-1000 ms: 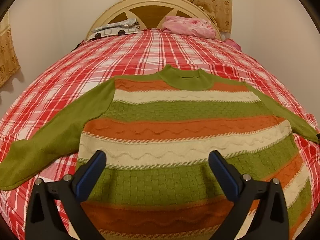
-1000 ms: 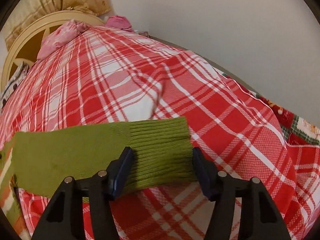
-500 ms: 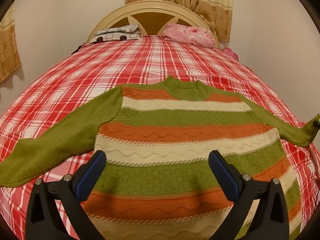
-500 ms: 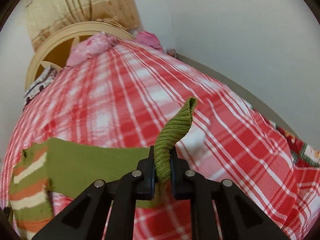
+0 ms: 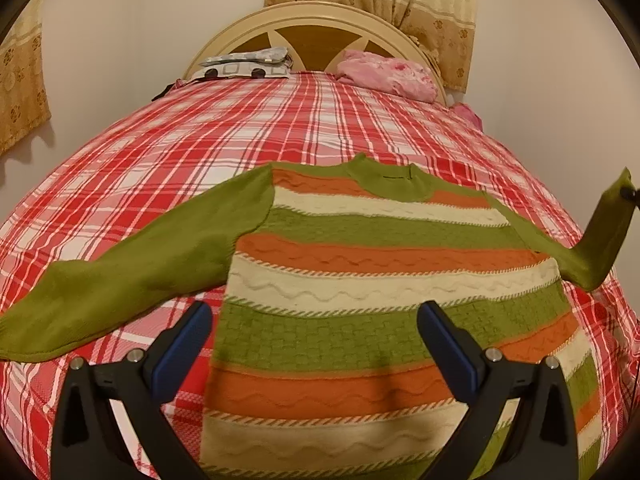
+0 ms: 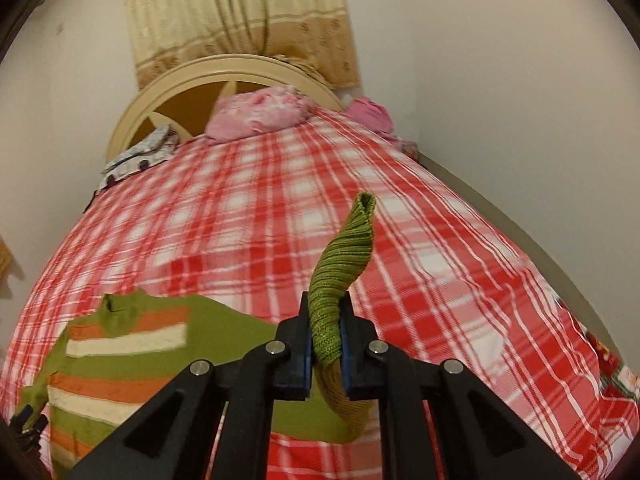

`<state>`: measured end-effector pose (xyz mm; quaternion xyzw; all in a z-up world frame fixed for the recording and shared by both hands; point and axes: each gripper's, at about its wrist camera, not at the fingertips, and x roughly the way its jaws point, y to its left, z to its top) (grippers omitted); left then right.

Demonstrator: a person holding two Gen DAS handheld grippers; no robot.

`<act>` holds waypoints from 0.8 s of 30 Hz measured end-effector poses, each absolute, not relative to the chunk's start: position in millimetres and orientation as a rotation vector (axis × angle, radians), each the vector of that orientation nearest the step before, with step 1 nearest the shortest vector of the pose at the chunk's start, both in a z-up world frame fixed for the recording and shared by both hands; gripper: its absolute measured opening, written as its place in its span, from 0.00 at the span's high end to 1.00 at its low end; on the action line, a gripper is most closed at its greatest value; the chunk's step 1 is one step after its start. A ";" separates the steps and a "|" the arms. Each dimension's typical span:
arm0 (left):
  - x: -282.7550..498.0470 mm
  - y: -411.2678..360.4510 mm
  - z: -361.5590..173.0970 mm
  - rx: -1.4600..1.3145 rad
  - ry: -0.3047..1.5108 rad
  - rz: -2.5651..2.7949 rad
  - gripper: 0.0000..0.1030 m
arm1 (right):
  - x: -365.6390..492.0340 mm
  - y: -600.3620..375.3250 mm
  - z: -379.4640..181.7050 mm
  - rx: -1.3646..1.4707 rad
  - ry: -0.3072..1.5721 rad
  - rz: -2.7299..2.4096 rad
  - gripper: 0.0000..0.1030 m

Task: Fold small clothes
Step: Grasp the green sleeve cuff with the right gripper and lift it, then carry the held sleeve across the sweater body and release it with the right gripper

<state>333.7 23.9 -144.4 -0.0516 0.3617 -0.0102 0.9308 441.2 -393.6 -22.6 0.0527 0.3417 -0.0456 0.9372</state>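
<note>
A small knitted sweater (image 5: 380,264) with green, orange and cream stripes lies spread face up on the plaid bed. Its green left sleeve (image 5: 120,276) rests flat on the cover. My left gripper (image 5: 316,332) hovers open over the sweater's lower body, nothing between its blue pads. My right gripper (image 6: 326,340) is shut on the ribbed cuff of the right sleeve (image 6: 344,264), which sticks up between the jaws. In the left wrist view that right sleeve (image 5: 608,232) is lifted off the bed at the far right. The sweater's body (image 6: 120,364) shows at lower left in the right wrist view.
The bed's red and white plaid cover (image 5: 280,128) stretches to a cream headboard (image 5: 316,20). A pink bundle (image 5: 388,74) and a patterned grey cloth (image 5: 244,64) lie near the headboard. Walls close in on the right (image 6: 520,120); curtains (image 6: 240,12) hang behind.
My right gripper closed on the right sleeve's cuff and raised it off the bed, swinging toward the sweater. The left gripper drifted a little and stayed open.
</note>
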 end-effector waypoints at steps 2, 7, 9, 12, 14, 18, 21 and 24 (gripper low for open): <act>332.2 30.3 -144.1 -0.112 0.734 -0.014 0.00 | 445.7 -375.8 -12.6 0.093 0.683 -0.067 0.91; 329.7 42.9 -144.3 -0.133 0.728 -0.007 0.00 | 454.6 -329.5 9.6 0.056 0.650 0.003 0.91; 328.7 48.2 -144.8 -0.141 0.728 -0.003 0.00 | 457.7 -307.2 18.2 0.038 0.638 0.035 0.91; 327.1 57.4 -145.8 -0.159 0.726 0.001 0.00 | 462.1 -279.7 29.8 0.018 0.622 0.078 0.91; 326.0 61.7 -146.4 -0.167 0.725 0.005 0.00 | 464.3 -264.4 35.6 0.007 0.613 0.102 0.91; 323.3 70.7 -148.3 -0.183 0.725 0.011 0.00 | 468.1 -228.2 46.1 -0.019 0.596 0.160 0.91; 321.6 79.4 -150.4 -0.196 0.726 0.018 0.00 | 469.6 -199.6 49.1 -0.041 0.586 0.202 0.91; 319.3 87.3 -152.1 -0.208 0.725 0.027 0.00 | 472.0 -172.5 48.8 -0.054 0.583 0.241 0.91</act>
